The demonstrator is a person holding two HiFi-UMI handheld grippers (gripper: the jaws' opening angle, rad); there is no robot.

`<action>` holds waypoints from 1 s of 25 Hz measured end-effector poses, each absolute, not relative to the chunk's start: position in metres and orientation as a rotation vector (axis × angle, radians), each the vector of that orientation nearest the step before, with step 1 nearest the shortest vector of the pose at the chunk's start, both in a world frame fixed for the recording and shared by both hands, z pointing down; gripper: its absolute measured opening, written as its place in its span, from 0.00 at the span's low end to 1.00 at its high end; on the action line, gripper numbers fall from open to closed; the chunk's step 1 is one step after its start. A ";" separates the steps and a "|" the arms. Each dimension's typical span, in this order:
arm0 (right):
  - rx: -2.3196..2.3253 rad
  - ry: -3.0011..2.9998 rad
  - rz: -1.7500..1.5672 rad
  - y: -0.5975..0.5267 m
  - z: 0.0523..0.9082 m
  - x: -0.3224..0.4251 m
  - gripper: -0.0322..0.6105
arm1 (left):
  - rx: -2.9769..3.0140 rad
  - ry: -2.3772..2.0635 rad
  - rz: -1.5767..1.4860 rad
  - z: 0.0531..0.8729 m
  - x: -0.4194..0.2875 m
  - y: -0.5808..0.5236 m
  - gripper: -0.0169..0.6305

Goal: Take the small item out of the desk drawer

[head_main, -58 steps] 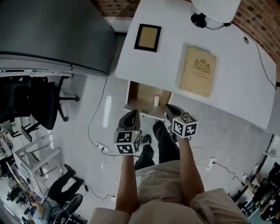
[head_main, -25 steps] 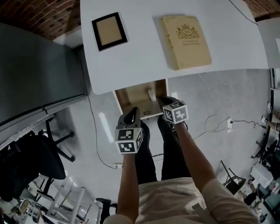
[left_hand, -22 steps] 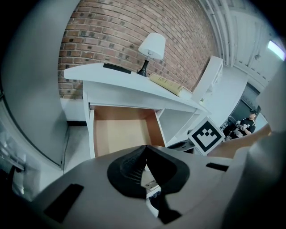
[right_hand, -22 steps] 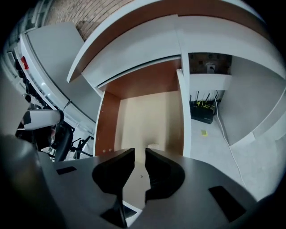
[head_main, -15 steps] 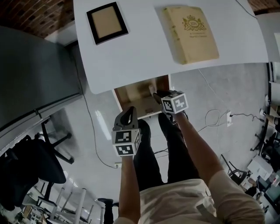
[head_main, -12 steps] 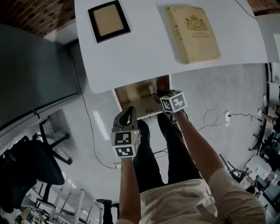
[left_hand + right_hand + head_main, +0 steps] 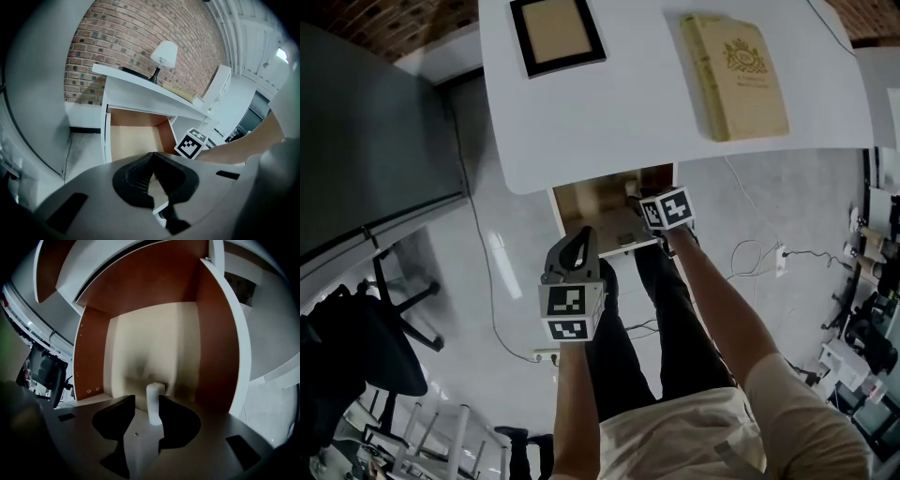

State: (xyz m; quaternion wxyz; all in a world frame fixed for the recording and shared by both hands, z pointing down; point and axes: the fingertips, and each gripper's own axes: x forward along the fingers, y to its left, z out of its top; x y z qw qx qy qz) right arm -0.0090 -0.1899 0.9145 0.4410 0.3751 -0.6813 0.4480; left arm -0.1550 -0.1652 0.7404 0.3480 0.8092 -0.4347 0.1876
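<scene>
Now, under the white desk (image 7: pixel 675 122), the drawer (image 7: pixel 579 199) stands open and I am reaching in. My right gripper (image 7: pixel 146 404) has just been opening its jaws, now wide astride the small white cylinder (image 7: pixel 154 401) standing on the drawer floor (unpinched). Next, I judge: close gently, lift. My left gripper (image 7: pixel 151 161) hangs with jaws together, empty.

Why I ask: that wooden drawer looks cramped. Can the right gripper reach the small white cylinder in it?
Probably yes: the right gripper has just been opening its jaws; the small white cylinder stands between them in the open wooden drawer, unobstructed.
</scene>
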 end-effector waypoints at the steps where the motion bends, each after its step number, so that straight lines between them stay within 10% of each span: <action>1: 0.934 -1.684 1.123 -0.189 0.918 -0.010 0.33 | 2.105 -1.120 0.488 0.740 -0.154 -0.166 0.05; 25: 1.038 -1.519 1.119 -0.202 0.958 -0.001 0.29 | 2.095 -1.104 0.485 0.756 -0.160 -0.151 0.05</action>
